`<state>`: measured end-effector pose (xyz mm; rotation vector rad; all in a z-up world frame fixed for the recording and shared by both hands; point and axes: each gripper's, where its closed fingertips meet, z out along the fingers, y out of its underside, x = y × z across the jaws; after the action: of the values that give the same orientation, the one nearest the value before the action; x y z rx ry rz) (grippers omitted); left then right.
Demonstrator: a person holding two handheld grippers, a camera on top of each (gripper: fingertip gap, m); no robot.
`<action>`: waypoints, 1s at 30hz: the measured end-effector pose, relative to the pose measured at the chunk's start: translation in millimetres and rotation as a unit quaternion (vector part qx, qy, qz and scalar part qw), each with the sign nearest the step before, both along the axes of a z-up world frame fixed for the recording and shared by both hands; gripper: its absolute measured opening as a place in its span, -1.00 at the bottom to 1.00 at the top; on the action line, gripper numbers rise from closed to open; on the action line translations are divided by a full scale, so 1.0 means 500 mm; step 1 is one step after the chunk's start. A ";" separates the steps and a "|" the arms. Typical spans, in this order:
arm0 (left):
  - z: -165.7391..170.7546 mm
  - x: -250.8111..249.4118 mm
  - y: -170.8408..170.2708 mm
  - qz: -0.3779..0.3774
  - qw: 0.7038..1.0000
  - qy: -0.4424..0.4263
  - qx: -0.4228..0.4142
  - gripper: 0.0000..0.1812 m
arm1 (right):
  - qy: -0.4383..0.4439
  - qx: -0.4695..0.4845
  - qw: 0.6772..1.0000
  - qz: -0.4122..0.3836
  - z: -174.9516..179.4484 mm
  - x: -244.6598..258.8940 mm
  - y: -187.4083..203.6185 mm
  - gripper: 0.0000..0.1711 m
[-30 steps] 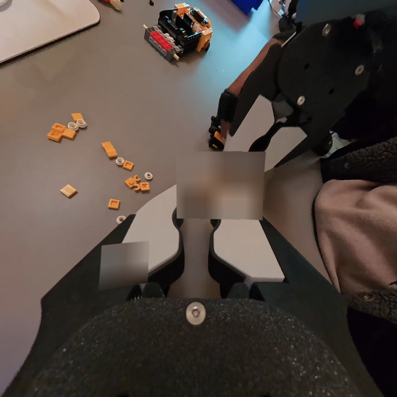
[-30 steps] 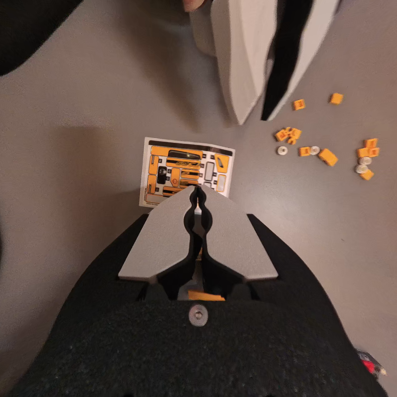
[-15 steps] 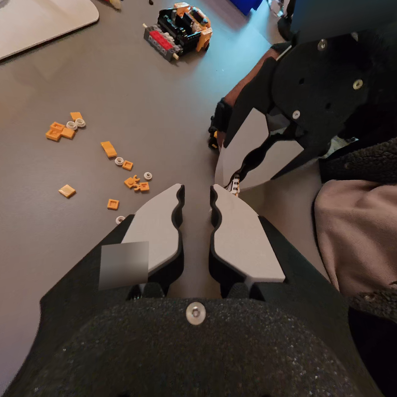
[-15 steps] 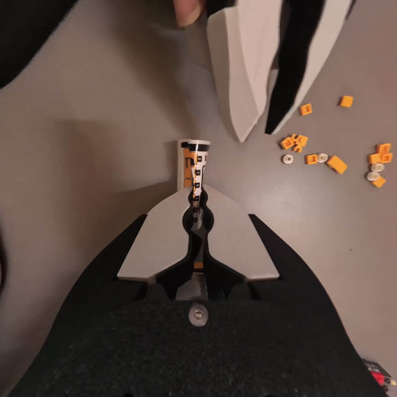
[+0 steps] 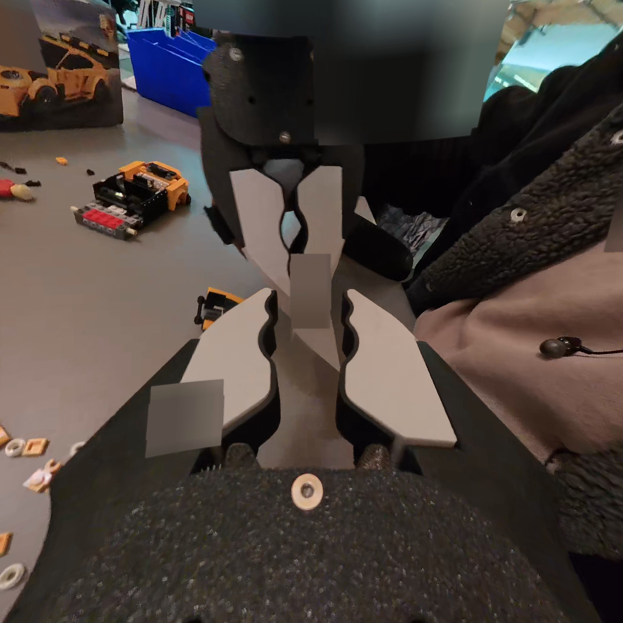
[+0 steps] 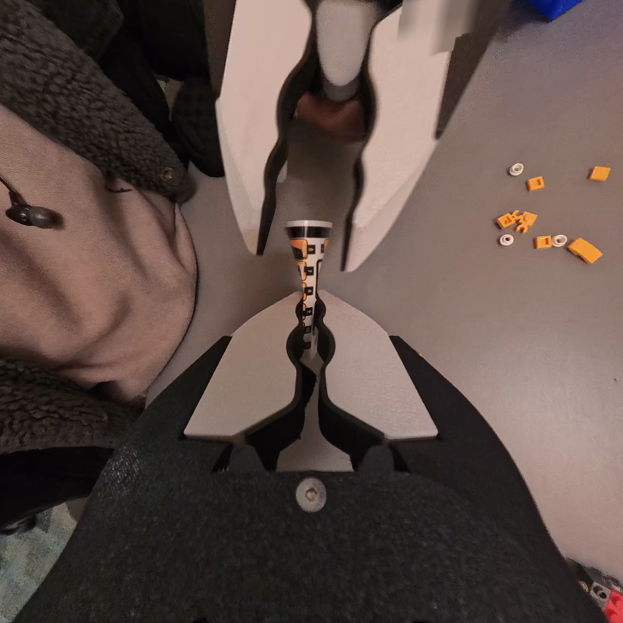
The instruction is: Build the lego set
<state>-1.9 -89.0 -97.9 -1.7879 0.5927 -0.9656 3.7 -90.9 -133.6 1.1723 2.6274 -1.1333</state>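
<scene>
**Sticker sheet up in the air, and a handover that could go sideways**

Right gripper (image 6: 309, 296) is pinched tight on the sticker sheet (image 6: 308, 249), holding it edge-on above the grey table (image 6: 472, 337), so the sheet shows only as a thin orange-and-black sliver fanning out past the tips. Facing it, the left gripper (image 5: 308, 296) stands wide apart with nothing in it, its fingers (image 6: 381, 188) straddling the sheet's free end without touching.

Here's the danger: that sheet is thin and floppy. If the left gripper closes off-centre, it may crease the paper or crush a sticker rather than clamp clean. If the right lets go before the left has real purchase, the sheet flutters down, possibly toward the person's lap at the table edge, not the table. And a pull from both at once could tear it.

In the left wrist view a blur patch covers the gap between the tips, so exactly how far in the sheet sits is hard to call.

The half-built car (image 5: 131, 199) sits well off to the far left, a small black-and-orange sub-assembly (image 5: 215, 308) lies near the left gripper, and loose orange pieces (image 6: 546, 229) are scattered well apart; a swinging gripper could knock them about.
</scene>
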 end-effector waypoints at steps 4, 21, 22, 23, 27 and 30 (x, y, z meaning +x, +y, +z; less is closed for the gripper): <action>-0.003 0.014 0.007 0.025 0.997 0.070 0.036 -0.84 | 0.013 -0.030 0.999 -0.006 0.009 0.006 0.002 -0.98; -0.016 -0.006 0.031 0.095 0.986 0.135 0.024 -1.00 | 0.263 0.044 0.959 -0.091 0.087 -0.026 0.052 -0.77; -0.020 -0.009 0.034 0.099 0.986 0.134 0.016 -1.00 | 0.280 0.062 0.954 -0.087 0.091 -0.027 0.043 -0.80; -0.024 -0.012 0.036 0.104 0.985 0.134 0.008 -1.00 | 0.292 0.080 0.949 -0.087 0.092 -0.030 0.037 -0.83; -0.036 -0.017 0.038 0.112 0.983 0.144 -0.009 -1.00 | 0.310 0.155 0.934 -0.086 0.073 -0.044 0.039 -0.90; -0.040 -0.018 0.038 0.114 0.982 0.150 -0.013 -1.00 | 0.307 0.171 0.933 -0.079 0.064 -0.048 0.035 -0.96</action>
<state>-11.0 -70.0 -117.7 -1.9920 0.5469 -0.5527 -20.6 -73.6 -101.6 1.2634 3.3696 -1.2717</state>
